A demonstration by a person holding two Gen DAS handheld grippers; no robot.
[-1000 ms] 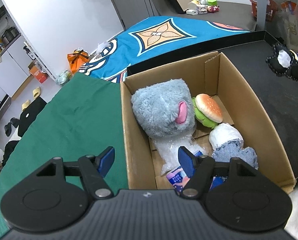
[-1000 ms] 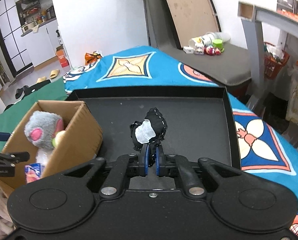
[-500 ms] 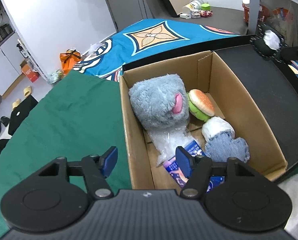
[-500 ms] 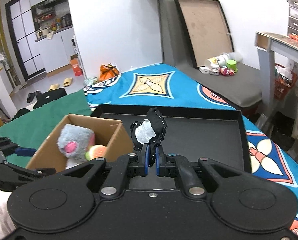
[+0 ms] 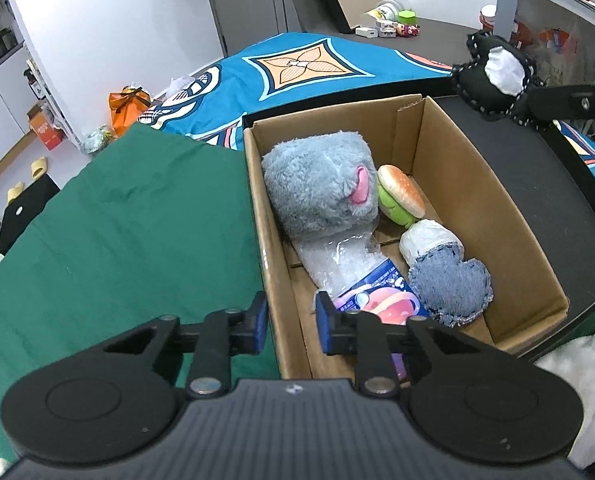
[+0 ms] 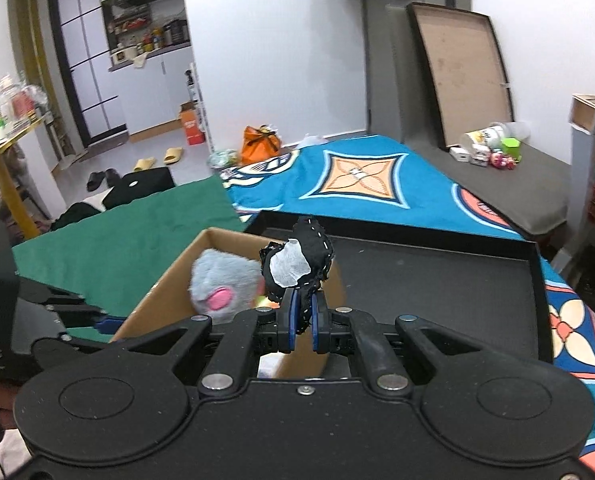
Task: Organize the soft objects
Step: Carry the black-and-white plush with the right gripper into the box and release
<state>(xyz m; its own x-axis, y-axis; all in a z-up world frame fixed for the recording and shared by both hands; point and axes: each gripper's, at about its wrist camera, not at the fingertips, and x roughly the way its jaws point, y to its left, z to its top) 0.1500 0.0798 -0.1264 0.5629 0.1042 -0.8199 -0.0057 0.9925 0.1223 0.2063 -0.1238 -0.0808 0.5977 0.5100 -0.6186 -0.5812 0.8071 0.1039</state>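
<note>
Above the cardboard box [image 6: 169, 280], right gripper [image 6: 302, 320] jaws pinching black-and-white plush [image 6: 297, 268]; left gripper [image 5: 291, 322] jaws spread astride its wall.

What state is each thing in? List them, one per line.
Cardboard box: open-topped, partly filled.
Grey plush toy: lying in the box.
Burger toy: in the box, beside the plush.
Denim pouch: in the box.
Black-and-white soft toy: held in the air.
Right gripper: shut on the toy.
Left gripper: open, straddling the box wall.
</note>
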